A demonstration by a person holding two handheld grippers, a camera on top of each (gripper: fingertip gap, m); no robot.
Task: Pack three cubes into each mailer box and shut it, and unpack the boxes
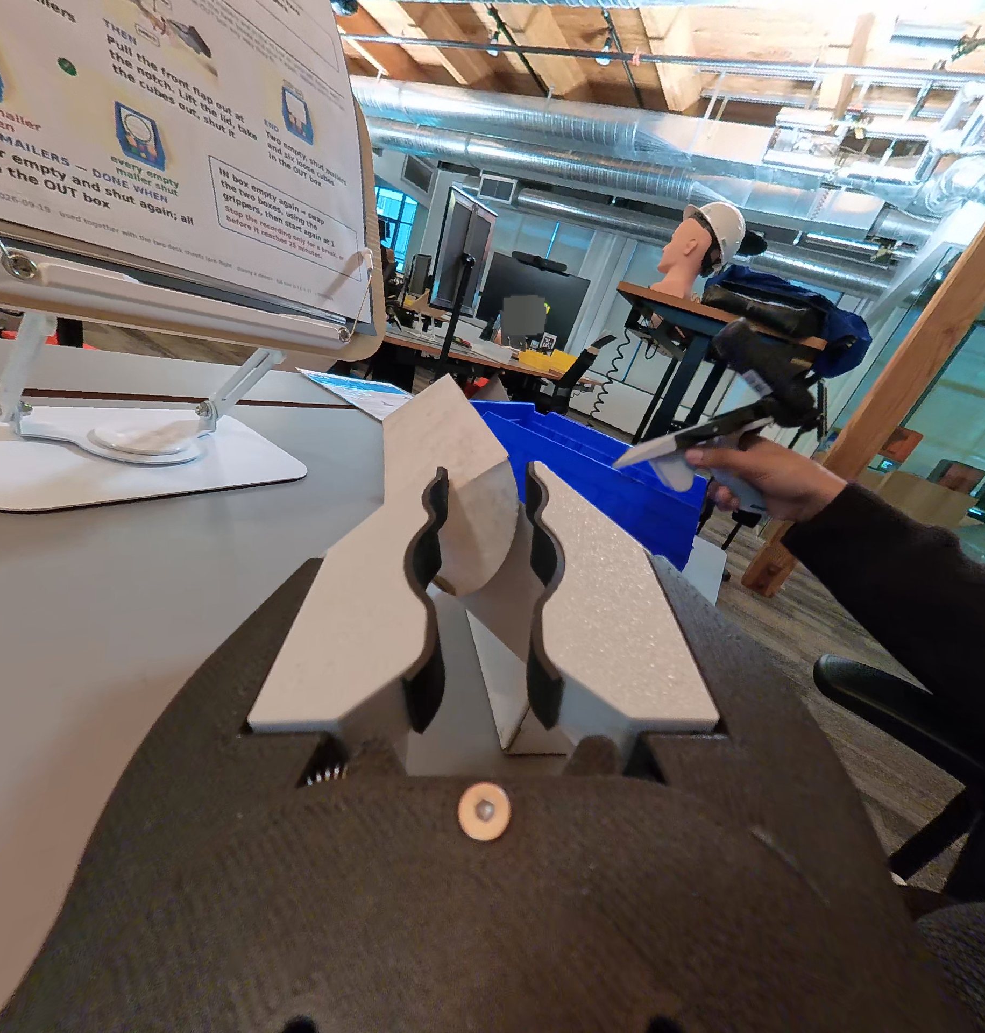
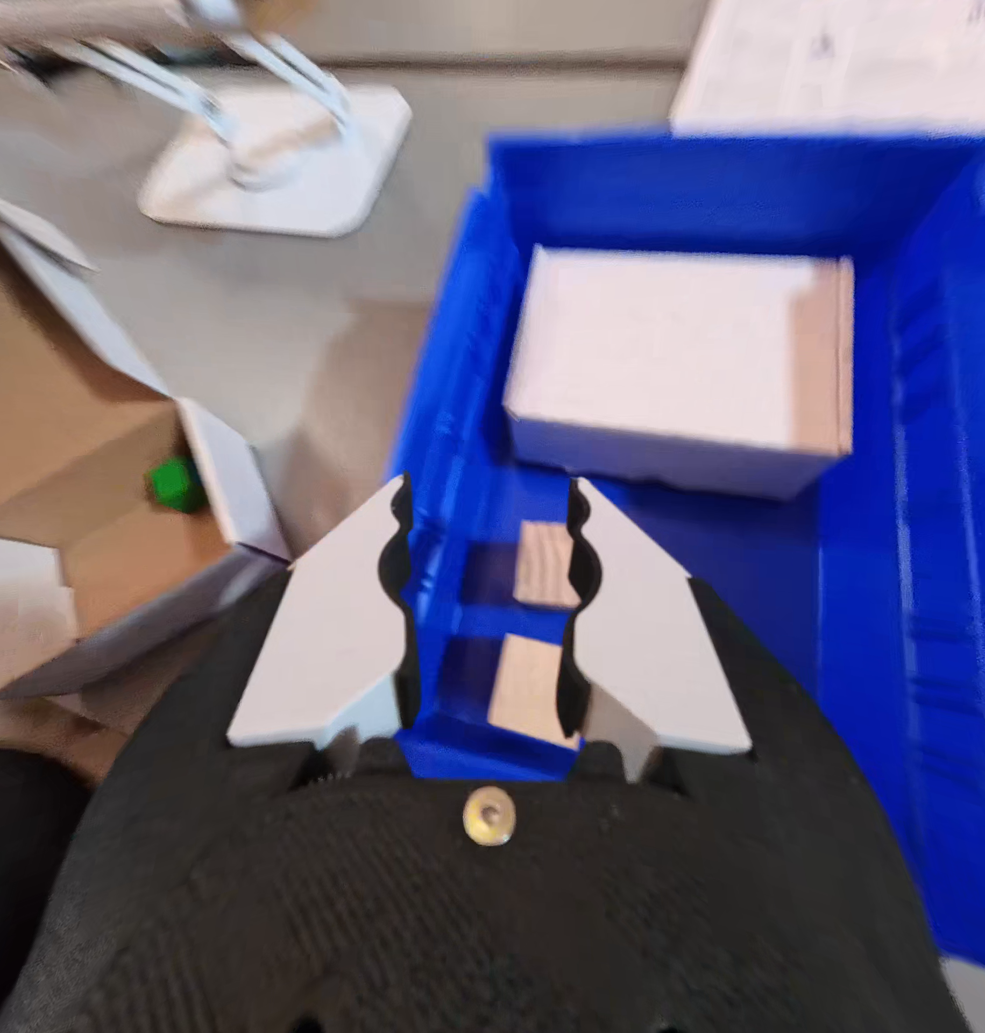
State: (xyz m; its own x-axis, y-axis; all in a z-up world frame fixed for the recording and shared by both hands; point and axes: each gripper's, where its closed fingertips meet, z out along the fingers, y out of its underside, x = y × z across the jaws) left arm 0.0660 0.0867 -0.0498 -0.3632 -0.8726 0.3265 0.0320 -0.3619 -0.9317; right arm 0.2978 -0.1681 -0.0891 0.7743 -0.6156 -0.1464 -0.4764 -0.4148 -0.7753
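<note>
We see one grey bench in an open office with timber beams and silver ducts overhead, desks and monitors behind. On it stands one white document stand carrying a printed sheet, and one blue bin sits to its right.

We count two white mailer boxes. The shut mailer box lies flat inside the blue bin, towards its far end. The open mailer box rests on the bench to the left of the bin, its brown inside showing, and one green cube lies in it against the near wall. In the bin's near end, seen between the right fingers, lie two wooden cubes, one behind the other and apart; the picture is blurred, so we cannot tell if more are there.

We count two grippers. The left gripper has its fingers closed narrowly on a rounded white cardboard flap of the open mailer box, which rises tilted ahead of it. The right gripper hovers above the bin's near end, its fingers spread wide with nothing between them; in the left wrist view it shows farther off, held in a hand over the bin.
</note>
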